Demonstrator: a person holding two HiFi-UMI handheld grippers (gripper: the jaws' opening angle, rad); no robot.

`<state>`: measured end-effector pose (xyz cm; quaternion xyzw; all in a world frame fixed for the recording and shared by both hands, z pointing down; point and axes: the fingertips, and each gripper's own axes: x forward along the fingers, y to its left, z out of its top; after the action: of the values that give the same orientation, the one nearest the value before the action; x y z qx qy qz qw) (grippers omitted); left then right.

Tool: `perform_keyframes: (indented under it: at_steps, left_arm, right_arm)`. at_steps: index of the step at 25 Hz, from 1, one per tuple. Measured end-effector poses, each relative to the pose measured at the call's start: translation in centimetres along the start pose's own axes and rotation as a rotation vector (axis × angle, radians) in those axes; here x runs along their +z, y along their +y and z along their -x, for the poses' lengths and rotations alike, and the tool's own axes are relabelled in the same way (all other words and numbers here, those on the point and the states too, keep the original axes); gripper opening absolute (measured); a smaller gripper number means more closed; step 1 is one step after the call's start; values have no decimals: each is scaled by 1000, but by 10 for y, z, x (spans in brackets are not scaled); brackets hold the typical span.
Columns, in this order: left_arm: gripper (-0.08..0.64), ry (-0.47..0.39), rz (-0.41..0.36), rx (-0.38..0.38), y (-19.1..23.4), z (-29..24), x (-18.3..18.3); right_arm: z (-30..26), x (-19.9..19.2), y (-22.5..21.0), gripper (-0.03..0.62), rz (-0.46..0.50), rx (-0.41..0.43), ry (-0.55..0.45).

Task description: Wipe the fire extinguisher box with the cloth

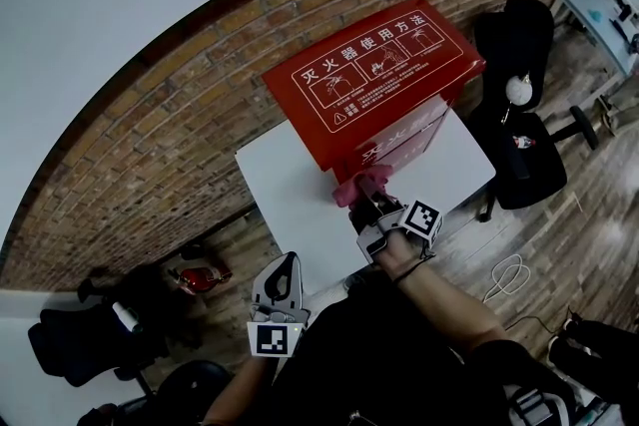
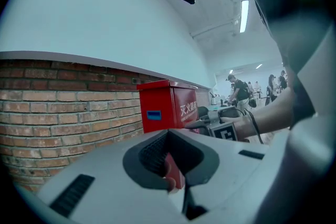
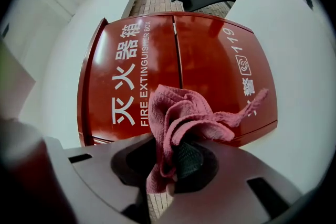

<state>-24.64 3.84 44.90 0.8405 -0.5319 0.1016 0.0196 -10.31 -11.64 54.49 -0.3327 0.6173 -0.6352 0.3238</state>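
Note:
The red fire extinguisher box [image 1: 374, 75] stands on a white table [image 1: 290, 195] against a brick wall. My right gripper [image 1: 377, 207] is shut on a bunched pink cloth [image 1: 357, 185], which it holds at the lower front of the box. In the right gripper view the cloth [image 3: 181, 115] spills from the right gripper [image 3: 176, 157] over the box's front panel [image 3: 136, 60], which carries white lettering. My left gripper [image 1: 283, 274] hangs low, off the table's near edge, with its jaws together and nothing in them. From the left gripper [image 2: 176, 178] the box [image 2: 165, 105] shows ahead.
Black office chairs [image 1: 519, 145] stand to the right of the table. A white cable [image 1: 507, 274] lies on the wood floor. A black bag [image 1: 90, 334] and a red object [image 1: 200, 274] sit at the lower left by the brick wall [image 1: 150, 145]. People [image 2: 239, 92] stand far off.

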Motion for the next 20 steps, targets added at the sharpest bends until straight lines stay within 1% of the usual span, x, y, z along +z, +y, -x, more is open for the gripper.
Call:
perform_keyframes:
  at_steps: [5, 11, 15, 20]
  left_arm:
    - [32, -15, -15, -5, 0, -1, 2]
    - [32, -10, -3, -3, -2, 0, 1]
    - [32, -21, 2, -4, -3, 0, 3]
    - [32, -31, -9, -8, -4, 1, 4]
  right_arm:
    - [0, -2, 23, 75, 18, 40, -1]
    - [0, -6, 58, 75, 34, 101, 7]
    - [1, -8, 78, 75, 34, 143, 13]
    - [1, -10, 101, 75, 45, 186, 20]
